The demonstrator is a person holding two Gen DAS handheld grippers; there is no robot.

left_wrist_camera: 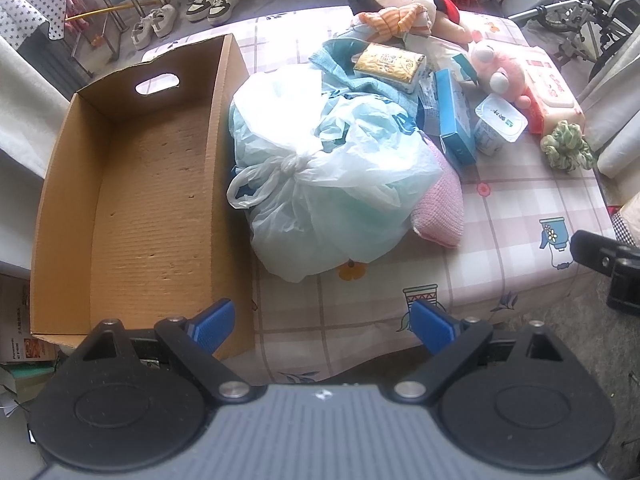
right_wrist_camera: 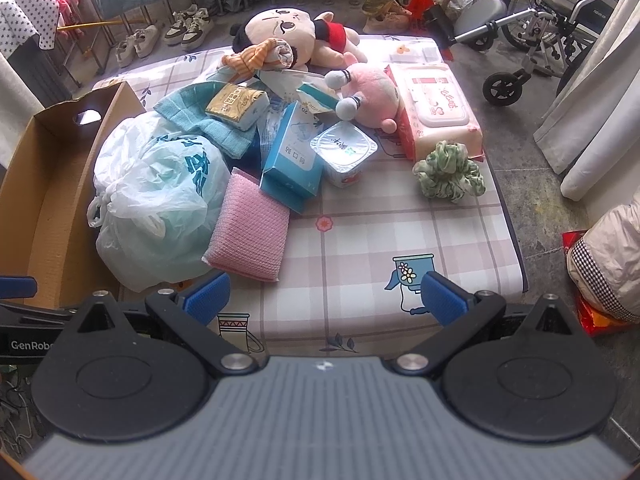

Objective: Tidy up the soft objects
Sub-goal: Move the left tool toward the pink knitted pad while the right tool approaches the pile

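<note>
An empty cardboard box (left_wrist_camera: 156,200) stands on the left of the checked table (left_wrist_camera: 520,208), and shows at the left edge of the right wrist view (right_wrist_camera: 44,200). Beside it lies a pile: a knotted plastic bag (left_wrist_camera: 320,184) (right_wrist_camera: 156,192), a pink sponge cloth (right_wrist_camera: 250,228), a teal towel (right_wrist_camera: 192,116), a doll plush (right_wrist_camera: 296,36), a pink plush (right_wrist_camera: 372,92), a green scrunchie (right_wrist_camera: 448,170). My left gripper (left_wrist_camera: 322,324) is open and empty over the table's near edge. My right gripper (right_wrist_camera: 324,300) is open and empty, near the front edge.
Hard items sit in the pile: a blue box (right_wrist_camera: 294,156), a yogurt cup (right_wrist_camera: 344,152), a wet-wipes pack (right_wrist_camera: 436,112), a tissue pack (right_wrist_camera: 238,104). Shoes (right_wrist_camera: 188,30) and a wheelchair (right_wrist_camera: 540,20) stand on the floor behind.
</note>
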